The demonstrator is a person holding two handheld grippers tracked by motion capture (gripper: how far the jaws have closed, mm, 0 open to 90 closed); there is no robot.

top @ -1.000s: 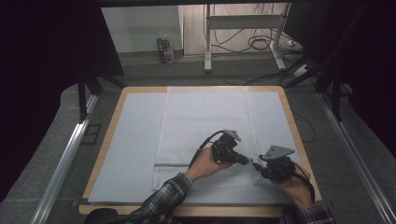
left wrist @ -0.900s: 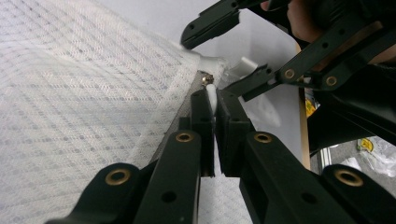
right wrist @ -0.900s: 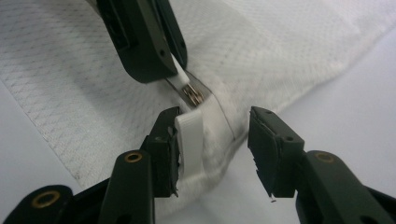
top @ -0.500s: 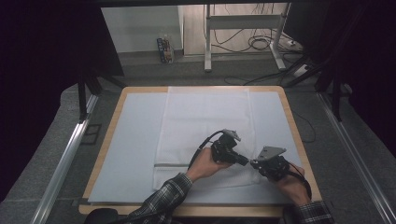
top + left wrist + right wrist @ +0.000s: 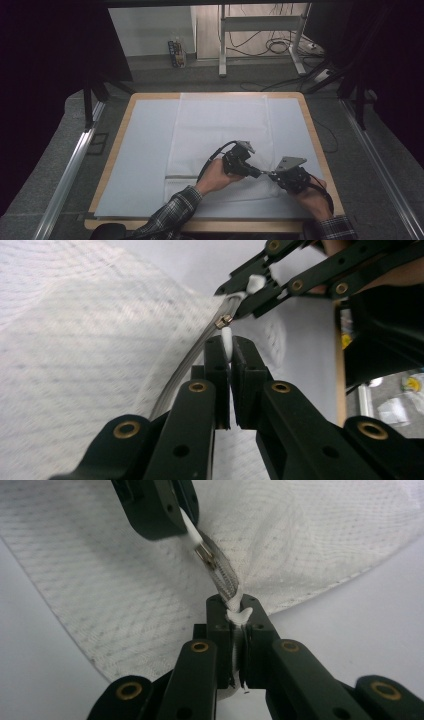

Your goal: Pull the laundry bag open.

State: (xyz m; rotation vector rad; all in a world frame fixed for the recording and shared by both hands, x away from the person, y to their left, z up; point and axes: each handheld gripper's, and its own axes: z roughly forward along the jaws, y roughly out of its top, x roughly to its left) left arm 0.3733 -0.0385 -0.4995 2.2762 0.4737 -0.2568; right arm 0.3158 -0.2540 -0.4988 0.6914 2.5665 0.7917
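Note:
A white mesh cloth bag (image 5: 220, 130) lies flat on the table, and its zipper (image 5: 192, 357) runs along the near edge. My left gripper (image 5: 260, 173) is shut on the white pull tab (image 5: 227, 340) just behind the metal slider (image 5: 223, 320). Facing it tip to tip, my right gripper (image 5: 273, 174) is shut on the bunched white end of the zipper tape (image 5: 235, 611). In the right gripper view the left gripper (image 5: 187, 520) holds the tab above the slider (image 5: 204, 554). The short stretch of zipper between the two grippers is lifted slightly off the table.
A pale blue mat (image 5: 142, 150) covers the wooden table (image 5: 321, 150). Metal rails (image 5: 75, 160) run along both sides. A desk frame and cables (image 5: 280, 45) stand on the floor beyond the far edge. Plaid sleeves (image 5: 175, 212) enter from the bottom.

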